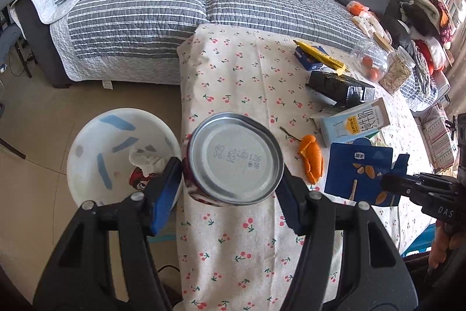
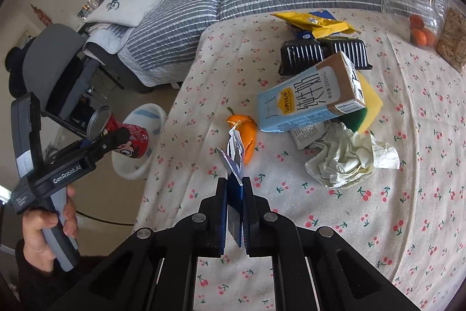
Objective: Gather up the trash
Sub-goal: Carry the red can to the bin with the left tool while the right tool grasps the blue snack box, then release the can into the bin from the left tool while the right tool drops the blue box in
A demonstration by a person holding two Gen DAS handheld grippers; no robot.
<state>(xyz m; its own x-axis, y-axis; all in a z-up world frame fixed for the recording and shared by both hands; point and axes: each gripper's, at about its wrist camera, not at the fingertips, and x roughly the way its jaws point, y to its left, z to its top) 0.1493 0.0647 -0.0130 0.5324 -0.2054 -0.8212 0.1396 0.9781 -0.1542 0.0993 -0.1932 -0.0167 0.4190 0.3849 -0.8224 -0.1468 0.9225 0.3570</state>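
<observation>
Clamped between the blue pads of the left gripper (image 1: 230, 191): a red drink can (image 1: 234, 159), silver base toward the lens, printed date code legible, held crosswise with the jaws spread to the can's width and both pads pressing its sides. Raised above the table's left edge, partly over a white trash bin (image 1: 87, 142) on the floor, with crumpled tissue (image 1: 147, 161) and a red-and-white wrapper lying inside it. Rightward on the cherry-print tablecloth (image 1: 233, 77): an orange peel (image 1: 311, 158), a light-blue milk carton (image 1: 354, 123) lying flat, a black plastic tray (image 1: 340, 88), a yellow-and-blue snack packet (image 1: 316, 56).

Pinched edge-on in the right gripper (image 2: 234, 194): a flattened blue snack box (image 2: 234, 165), jaws drawn nearly together on the cardboard, box sticking forward and up above the cloth. Seen from the left wrist as a blue panel with almond pictures (image 1: 359, 171) held at the right gripper's tip. At far left of the right wrist view, the can (image 2: 128, 133) in the other gripper, over the bin (image 2: 142, 142). Past the box: peel (image 2: 246, 133), carton (image 2: 311, 101), crumpled paper (image 2: 346, 159), yellow sponge (image 2: 370, 104), tray (image 2: 326, 51), clear jar (image 2: 413, 16) with small orange fruit.
</observation>
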